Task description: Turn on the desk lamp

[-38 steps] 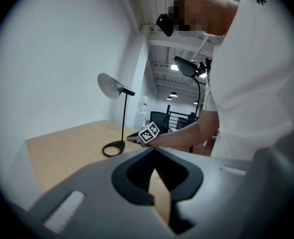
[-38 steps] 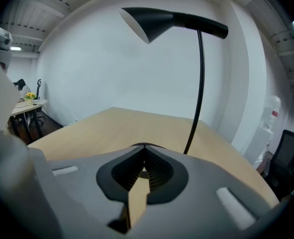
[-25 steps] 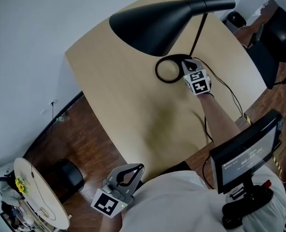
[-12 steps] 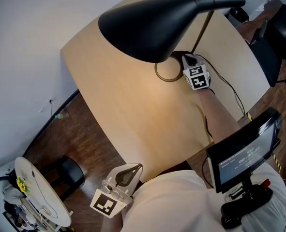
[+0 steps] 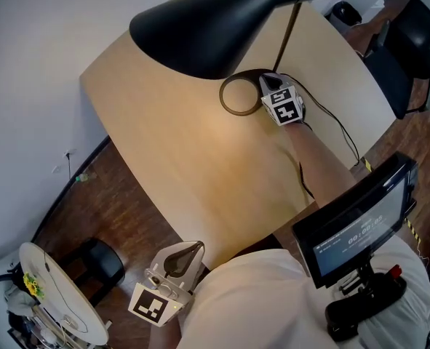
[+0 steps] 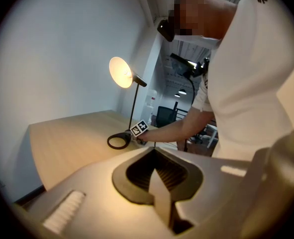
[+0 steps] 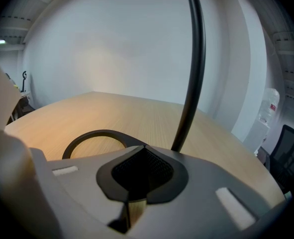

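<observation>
The desk lamp has a black cone shade (image 5: 200, 27), a thin stem (image 5: 286, 38) and a ring-shaped base (image 5: 238, 95) on the pale wooden table (image 5: 193, 173). It is lit: the bulb side glows (image 6: 119, 72) and warm light falls on the table. My right gripper (image 5: 271, 87) is shut, its tips at the base ring right by the stem's foot; any switch under it is hidden. In the right gripper view the stem (image 7: 192, 68) and ring (image 7: 94, 141) lie just beyond the right gripper (image 7: 143, 166). My left gripper (image 5: 177, 262) hangs shut and empty below the table's near edge.
A black cable (image 5: 338, 133) runs from the lamp base off the table's right edge. A small screen (image 5: 353, 224) hangs at the person's chest. A black chair (image 5: 411, 42) stands at the right, a dark round stool (image 5: 98, 264) and a white disc (image 5: 54, 293) on the floor at left.
The lamp has come on: the table under the shade, dull a second ago, now glows warm. The right gripper stays at the base; the head view has shifted slightly.
</observation>
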Available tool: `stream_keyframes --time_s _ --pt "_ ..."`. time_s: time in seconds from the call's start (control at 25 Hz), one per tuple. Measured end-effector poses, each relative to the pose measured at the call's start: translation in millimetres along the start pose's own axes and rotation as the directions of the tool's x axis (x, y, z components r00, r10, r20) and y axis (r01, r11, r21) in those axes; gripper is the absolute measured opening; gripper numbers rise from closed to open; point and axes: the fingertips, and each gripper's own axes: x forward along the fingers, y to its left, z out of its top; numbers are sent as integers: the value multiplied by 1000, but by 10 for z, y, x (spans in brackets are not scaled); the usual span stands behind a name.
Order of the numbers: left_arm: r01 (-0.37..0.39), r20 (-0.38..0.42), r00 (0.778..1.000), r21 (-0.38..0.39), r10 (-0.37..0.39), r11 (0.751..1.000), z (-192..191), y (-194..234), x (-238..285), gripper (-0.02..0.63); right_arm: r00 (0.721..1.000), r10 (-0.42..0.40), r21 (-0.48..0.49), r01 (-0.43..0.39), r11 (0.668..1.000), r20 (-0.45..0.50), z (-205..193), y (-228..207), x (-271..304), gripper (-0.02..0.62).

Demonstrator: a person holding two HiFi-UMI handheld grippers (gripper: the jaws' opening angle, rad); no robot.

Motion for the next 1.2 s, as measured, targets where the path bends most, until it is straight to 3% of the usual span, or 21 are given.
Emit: stream_keyframes --time_s 0.32,0.72,1.04,1.2 --pt "2 31 1000 19 -3 1000 26 29 -116 17 998 47 63 -49 997 35 74 301 -280 3" --pt "59 137 988 127 -76 990 -2 -266 -783 17 988 60 38 -66 997 140 415 1193 -1746 3" --pt "125 197 967 196 -164 973 -274 -482 -1476 17 988 91 8 -93 996 123 91 2280 -2837 3" --pt "173 203 953 250 -227 953 -561 -658 -1992 17 989 88 42 -93 995 121 -96 2924 -3504 3"
